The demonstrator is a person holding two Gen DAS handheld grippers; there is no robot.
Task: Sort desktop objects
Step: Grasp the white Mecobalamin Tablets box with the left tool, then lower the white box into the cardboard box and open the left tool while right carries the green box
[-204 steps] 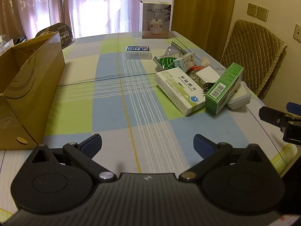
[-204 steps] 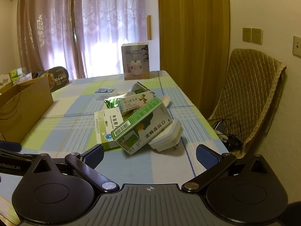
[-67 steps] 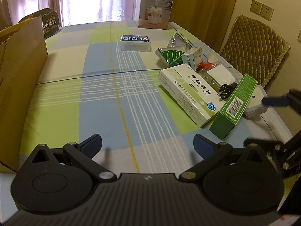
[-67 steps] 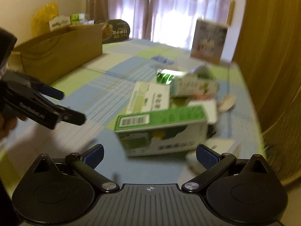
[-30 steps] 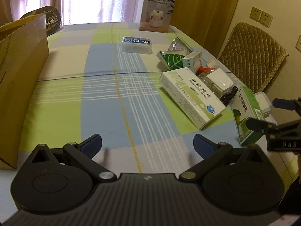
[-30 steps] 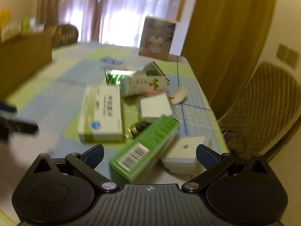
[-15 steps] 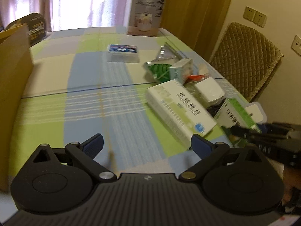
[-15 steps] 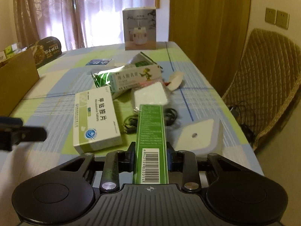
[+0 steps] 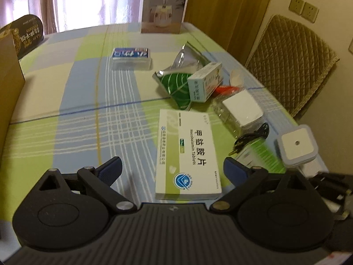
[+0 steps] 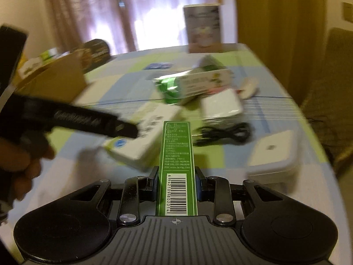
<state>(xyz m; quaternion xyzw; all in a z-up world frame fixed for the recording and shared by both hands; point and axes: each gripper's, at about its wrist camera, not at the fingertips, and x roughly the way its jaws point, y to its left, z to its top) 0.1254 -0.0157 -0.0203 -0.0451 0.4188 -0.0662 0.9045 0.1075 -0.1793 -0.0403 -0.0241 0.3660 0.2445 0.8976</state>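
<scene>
My right gripper (image 10: 177,182) is shut on a long green box (image 10: 177,154) with a barcode, held off the checked tablecloth; the same green box (image 9: 261,154) shows blurred at the right of the left wrist view. My left gripper (image 9: 172,169) is open, its fingers either side of a white and green tablet box (image 9: 187,152) lying flat on the table. In the right wrist view the left gripper (image 10: 123,128) reaches in from the left over that tablet box (image 10: 143,141), with a hand behind it.
A green foil pouch (image 9: 176,84), a small medicine box (image 9: 205,80), a white pad (image 9: 242,108), a black cable (image 9: 251,135) and a white night light (image 9: 296,146) lie to the right. A blue-topped case (image 9: 131,57) and a tall carton (image 9: 164,4) sit further back. A brown paper bag (image 10: 57,81) stands left.
My right gripper has closed on the green box and lifted it off the table. My left gripper has moved right, over the white tablet box.
</scene>
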